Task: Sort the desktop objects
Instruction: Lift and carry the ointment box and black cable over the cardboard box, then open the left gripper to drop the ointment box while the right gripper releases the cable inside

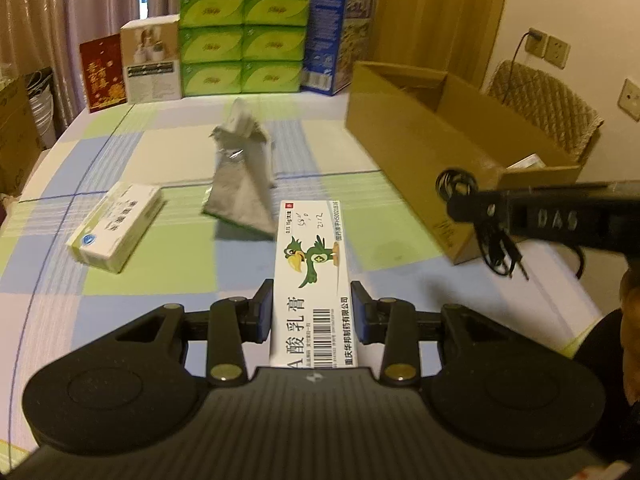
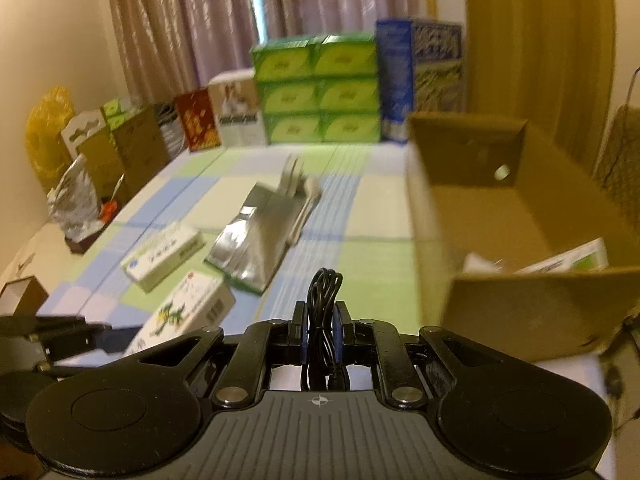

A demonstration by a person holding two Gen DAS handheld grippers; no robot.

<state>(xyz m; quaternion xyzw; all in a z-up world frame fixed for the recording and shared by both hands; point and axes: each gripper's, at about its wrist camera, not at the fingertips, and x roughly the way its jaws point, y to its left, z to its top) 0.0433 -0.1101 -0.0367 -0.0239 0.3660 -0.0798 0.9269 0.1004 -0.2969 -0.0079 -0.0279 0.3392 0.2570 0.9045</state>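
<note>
Holding both loads: left gripper (image 1: 311,312) clamps white parrot-printed ointment carton (image 1: 312,264), right gripper (image 2: 320,330) clamps coiled black cable (image 2: 325,312); brown cardboard box (image 2: 520,304) at right partly filled; silver foil pouch (image 1: 244,184) and white-green medicine box (image 1: 116,226) remain.

Green tissue packs (image 1: 243,38) are standing stacked at the table's far edge, a blue box (image 1: 326,34) just beside them. Pinkish curtains (image 1: 60,4) are hanging behind. A wicker chair (image 1: 548,104) is standing beyond.

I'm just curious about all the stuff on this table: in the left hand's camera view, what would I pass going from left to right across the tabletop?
Small white medicine box → crumpled silver bag → long ointment box with a green bird, clamped in the left gripper → bundle of black cable held in the right gripper → open cardboard box.
</note>
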